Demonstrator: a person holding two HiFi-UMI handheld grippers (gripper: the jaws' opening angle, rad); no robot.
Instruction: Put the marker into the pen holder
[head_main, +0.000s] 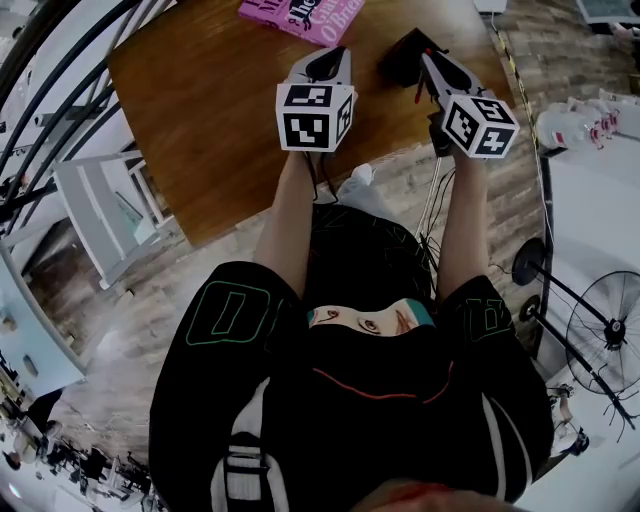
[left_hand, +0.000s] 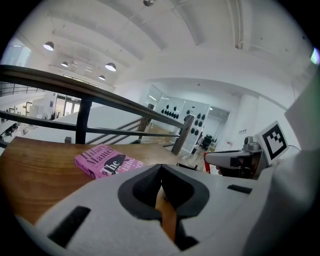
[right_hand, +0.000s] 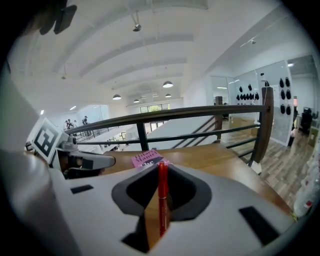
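left gripper (left_hand: 161, 170): foam-lined jaws clenched together with nothing between them, hovering over the middle of the brown wooden desk (head_main: 220, 120). one pink paperback book (head_main: 300, 15) lies flat at the desk's far edge, not part of the task. one dark, box-like pen holder (head_main: 403, 55) stands near the desk's far right corner, just beside the right gripper's (head_main: 428, 62) tips; its opening cannot be made out. in the right gripper view the jaws are clamped on one slim red marker (right_hand: 162, 200), which lies lengthwise along them, its far end level with the jaw tips. judgement: the marker is light, stiff and smooth-barrelled, so likely to slip or pivot under a loose pinch. it is not fragile. a hold on the mid-barrel suits it, with the leading end left free to enter the holder, and the present lengthwise grip may need tilting downward for that. the holder looks light enough to tip if knocked. count: two grippers, one marker, one holder, one book.
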